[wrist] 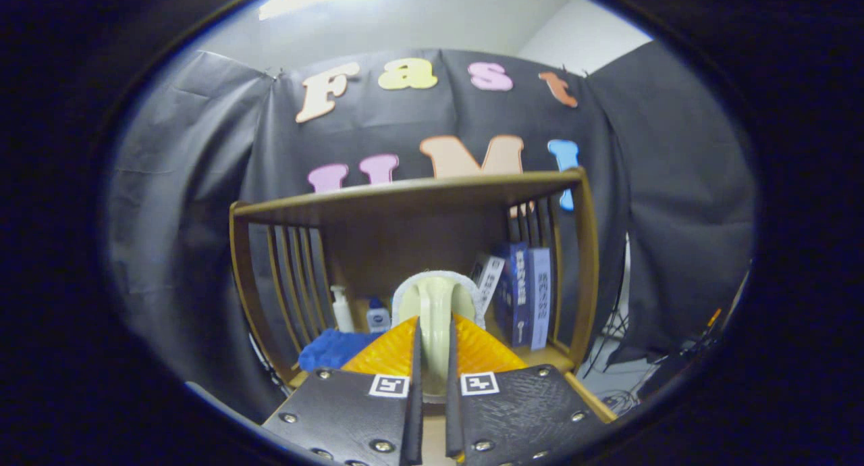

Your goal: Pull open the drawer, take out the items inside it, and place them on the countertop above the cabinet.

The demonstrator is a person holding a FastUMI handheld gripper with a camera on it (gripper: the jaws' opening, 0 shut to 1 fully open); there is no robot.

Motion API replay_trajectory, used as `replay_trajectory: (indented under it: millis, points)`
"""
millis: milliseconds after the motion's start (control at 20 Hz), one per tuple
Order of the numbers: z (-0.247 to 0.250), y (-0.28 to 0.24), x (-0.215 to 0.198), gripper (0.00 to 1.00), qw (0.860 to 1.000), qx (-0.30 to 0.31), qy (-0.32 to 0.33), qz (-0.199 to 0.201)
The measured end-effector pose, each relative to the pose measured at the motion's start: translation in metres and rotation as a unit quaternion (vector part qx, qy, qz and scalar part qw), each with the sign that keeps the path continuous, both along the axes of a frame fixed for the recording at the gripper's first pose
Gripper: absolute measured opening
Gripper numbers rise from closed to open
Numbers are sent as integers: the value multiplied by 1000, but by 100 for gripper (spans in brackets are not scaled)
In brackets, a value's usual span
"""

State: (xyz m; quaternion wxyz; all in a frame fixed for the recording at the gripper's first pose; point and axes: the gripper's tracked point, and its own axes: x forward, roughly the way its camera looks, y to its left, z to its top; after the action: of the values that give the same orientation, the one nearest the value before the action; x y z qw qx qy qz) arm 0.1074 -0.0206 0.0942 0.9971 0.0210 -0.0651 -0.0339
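Note:
My gripper (433, 331) is shut on the pale cream handle of a brush-like item (435, 297). Its round head has a white fuzzy rim and stands upright just past the fingertips. The handle runs down between the two fingers, and its lower end is hidden by them. The item hangs in front of a wooden shelf unit (405, 196) with slatted sides, over the unit's lower wooden board (543, 359). No drawer can be made out.
Inside the shelf unit, several blue and white books (526, 294) lean at the right. A white pump bottle (342, 309) and a small blue-capped bottle (378, 315) stand at the left. In front of them lies a blue cloth (334, 348). Cables lie on the floor at the right (617, 385).

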Motion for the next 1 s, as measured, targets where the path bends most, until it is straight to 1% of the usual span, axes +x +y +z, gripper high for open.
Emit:
replay_trajectory:
  millis: [100, 250, 450, 650, 800, 950, 1000]
  points:
    - [1, 5, 9, 14, 1000, -3, -19, 4]
    - [-19, 12, 25, 13, 1000, -3, -5, 8]
    - [-70, 16, 67, 13, 998, -14, 57, 6]
    - [-124, 28, 98, 14, 991, -21, 131, 19]
    - [-152, 28, 117, 14, 985, -33, 169, 10]
    - [-190, 24, 131, 15, 975, -53, 217, 2]
    - [-189, 21, 137, 15, 976, -55, 208, -4]
